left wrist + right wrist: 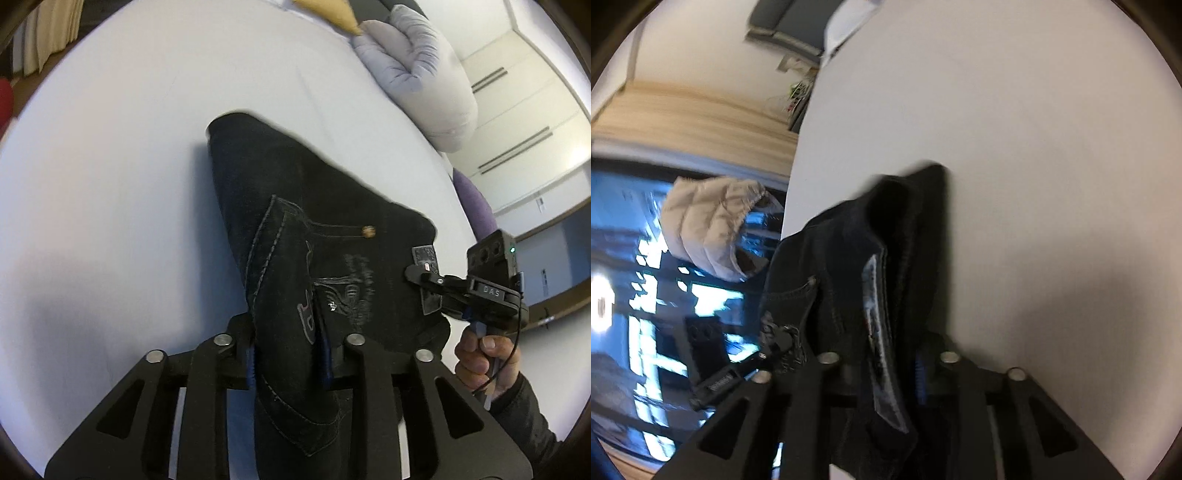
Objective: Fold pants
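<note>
The black jeans [306, 229] hang lifted over the white bed sheet [110, 184], back pocket and embroidery facing the left wrist camera. My left gripper [288, 354] is shut on the waistband edge, with cloth between its blue pads. My right gripper [417, 275] shows at the right in the left wrist view, shut on the waistband by the leather patch. In the right wrist view my right gripper [890, 373] clamps the bunched jeans [849, 266], which drape toward the sheet [1015, 184]. The left gripper [775, 339] shows at the left there, holding the cloth.
A pale grey puffer jacket [417, 74] and a tan cloth [332, 13] lie at the far side of the bed. A purple cushion [476, 203] sits by the bed edge, with wardrobe doors [517, 122] beyond. A beige puffer garment [709, 225] hangs by the window.
</note>
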Motion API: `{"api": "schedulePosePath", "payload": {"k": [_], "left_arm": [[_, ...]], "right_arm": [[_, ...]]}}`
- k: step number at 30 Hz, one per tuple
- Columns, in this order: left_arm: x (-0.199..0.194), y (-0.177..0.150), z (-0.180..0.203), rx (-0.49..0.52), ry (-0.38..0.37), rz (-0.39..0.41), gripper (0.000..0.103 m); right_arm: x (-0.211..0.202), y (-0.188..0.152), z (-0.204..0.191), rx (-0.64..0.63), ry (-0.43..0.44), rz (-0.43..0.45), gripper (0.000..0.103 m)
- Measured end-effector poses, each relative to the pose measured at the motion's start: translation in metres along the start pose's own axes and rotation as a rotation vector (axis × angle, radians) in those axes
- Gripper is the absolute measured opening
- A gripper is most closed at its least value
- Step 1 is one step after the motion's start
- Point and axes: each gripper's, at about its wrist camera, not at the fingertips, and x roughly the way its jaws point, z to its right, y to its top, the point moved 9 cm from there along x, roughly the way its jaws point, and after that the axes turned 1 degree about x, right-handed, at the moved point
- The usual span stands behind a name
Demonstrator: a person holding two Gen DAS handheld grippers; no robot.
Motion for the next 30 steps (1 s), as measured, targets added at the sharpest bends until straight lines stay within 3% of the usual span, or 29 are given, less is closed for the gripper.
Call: {"api": "schedulePosePath", "payload": {"k": [1,5,8,10,13,14,15,18,21,24,27,30], "left_arm": [[0.003,-0.001,-0.006,-0.012,-0.010,0.004,0.038],[-0.001,0.000,-0.014,-0.014,-0.054,0.033,0.041],[-0.021,0.003,-0.003,0.046,0.050,0.096,0.052],[-0.049,0.001,0.024,0.126,0.120,0.203,0.071],[-0.125,-0.008,0.063,0.285,0.268,0.438,0.088],[-0.151,-0.013,0.081,0.334,0.315,0.526,0.092],[-0.187,-0.021,0.101,0.390,0.385,0.644,0.103],[-0.266,-0.045,0.141,0.440,0.545,0.882,0.103],[-0.315,-0.066,0.184,0.429,0.690,1.010,0.103],[-0.356,-0.094,0.210,0.424,0.704,1.089,0.103],[-0.394,-0.128,0.218,0.378,0.785,1.146,0.103],[-0.411,-0.149,0.219,0.379,0.791,1.103,0.103]], "right_arm": [[0.000,0.000,0.003,0.020,0.038,0.006,0.026],[-0.005,-0.004,0.006,0.061,0.125,0.027,0.033],[-0.024,-0.003,-0.003,0.062,0.099,0.098,0.067],[-0.048,-0.007,-0.018,0.010,0.070,0.177,0.068],[-0.096,-0.018,-0.048,-0.102,-0.024,0.321,0.073],[-0.115,-0.021,-0.059,-0.137,-0.044,0.375,0.079],[-0.138,-0.028,-0.075,-0.179,-0.070,0.445,0.082],[-0.205,-0.050,-0.117,-0.284,-0.160,0.660,0.100],[-0.267,-0.081,-0.164,-0.401,-0.232,0.865,0.103],[-0.314,-0.117,-0.209,-0.536,-0.298,1.011,0.103],[-0.354,-0.157,-0.241,-0.633,-0.361,1.133,0.103],[-0.384,-0.190,-0.267,-0.677,-0.382,1.206,0.103]]}}
